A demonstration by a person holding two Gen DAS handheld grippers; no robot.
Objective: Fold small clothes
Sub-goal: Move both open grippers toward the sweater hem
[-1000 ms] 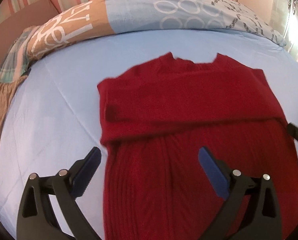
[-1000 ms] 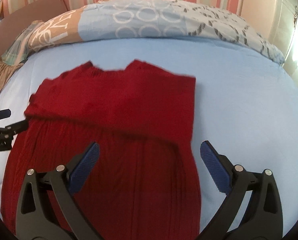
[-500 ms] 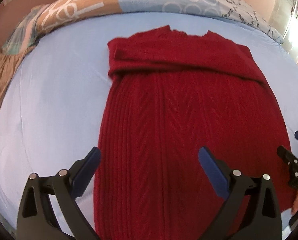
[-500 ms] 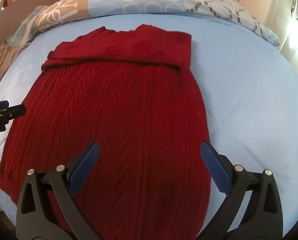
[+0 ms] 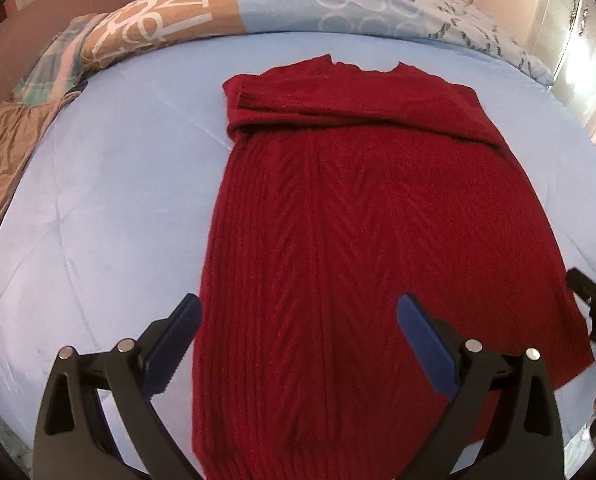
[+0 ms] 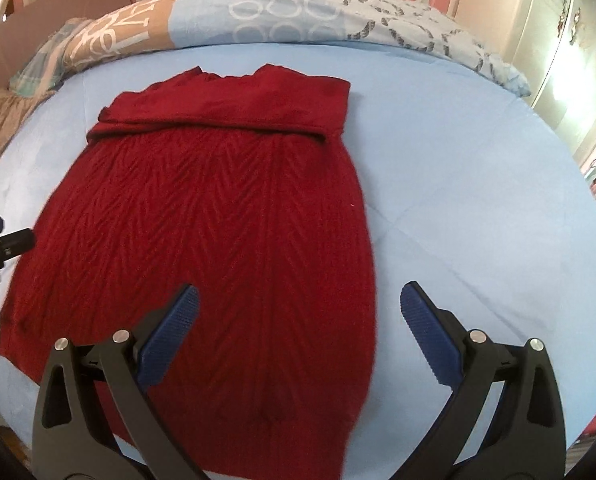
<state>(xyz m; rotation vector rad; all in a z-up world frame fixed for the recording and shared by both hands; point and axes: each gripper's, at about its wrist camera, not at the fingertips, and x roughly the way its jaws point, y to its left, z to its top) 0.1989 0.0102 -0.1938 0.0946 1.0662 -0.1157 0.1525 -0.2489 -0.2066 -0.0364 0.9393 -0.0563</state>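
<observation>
Both tools are pulling back toward the near hem: the red knit sweater (image 5: 361,232), which filled the lower frame 1 second ago, is now showing full length on the blue bed (image 5: 110,208), sleeves folded across its top. The left tool (image 5: 298,344) and right tool (image 6: 296,330) are hovering wide open, empty, over the lower corners, likely readying the bottom-up fold.
</observation>
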